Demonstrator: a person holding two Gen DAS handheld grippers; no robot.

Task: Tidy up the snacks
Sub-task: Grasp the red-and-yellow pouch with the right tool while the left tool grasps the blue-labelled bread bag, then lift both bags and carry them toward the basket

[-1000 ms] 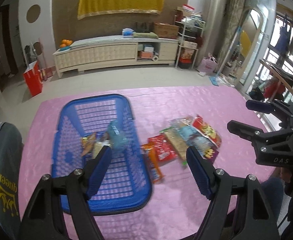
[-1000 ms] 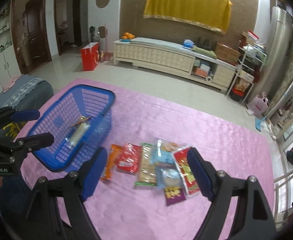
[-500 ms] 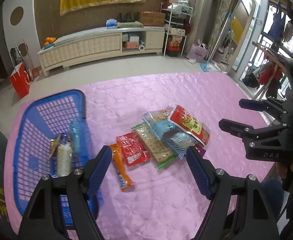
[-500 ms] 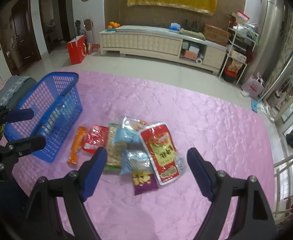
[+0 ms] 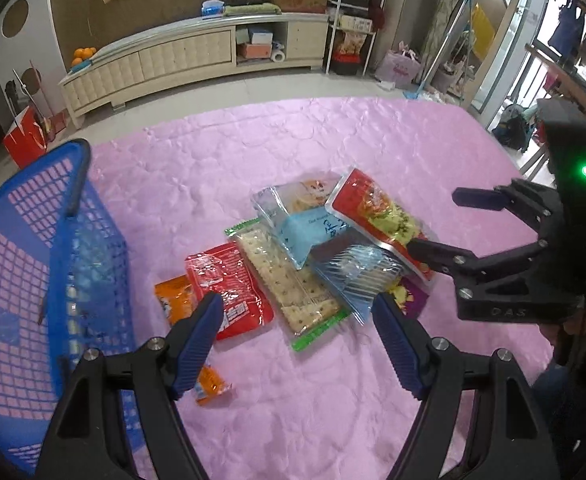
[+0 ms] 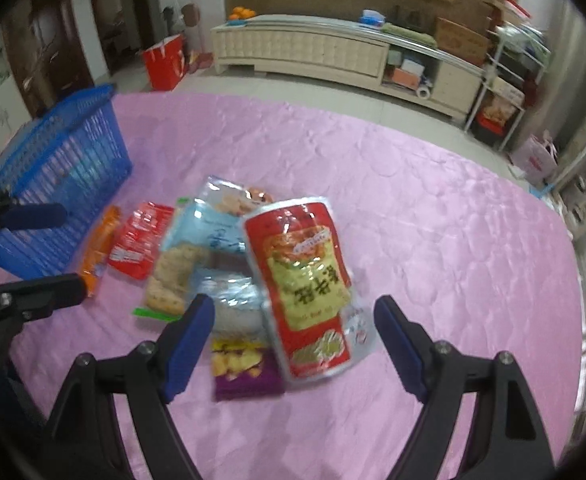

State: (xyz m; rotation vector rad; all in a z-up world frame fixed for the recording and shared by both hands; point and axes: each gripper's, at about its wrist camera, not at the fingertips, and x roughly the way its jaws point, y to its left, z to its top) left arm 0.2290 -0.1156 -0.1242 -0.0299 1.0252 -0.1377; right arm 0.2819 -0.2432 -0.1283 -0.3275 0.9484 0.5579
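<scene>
Snacks (image 6: 253, 272) lay in a loose overlapping pile on the pink quilted surface (image 6: 433, 220), ahead of and below both grippers you held. Your left gripper (image 5: 297, 334) pointed steeply down with its blue-padded fingers (image 5: 197, 344) spread wide and nothing between them; the small red packet (image 5: 229, 288) and the orange packet (image 5: 173, 300) sat just past its left finger, and the cracker sleeve (image 5: 289, 280) lay under the gap. Your right gripper (image 6: 295, 338) was tilted down at a similar angle, fingers likewise spread and empty, hovering over the near end of the pile: the large red and yellow pouch (image 6: 305, 280) showed between its fingers, with the purple packet (image 6: 245, 372) just beside the left finger. From the left wrist view your right gripper came in from the right side, its lower finger over the edge of the large pouch; whether it touched the pouch I could not tell. Pale blue packets (image 5: 313, 236) lay in the middle of the heap, partly under the large pouch. The blue basket (image 5: 33, 280) stood on the surface to the left of the pile, near the orange packet but apart from it. Beyond the surface ran a long cream cabinet (image 6: 305, 48) against the far wall.
</scene>
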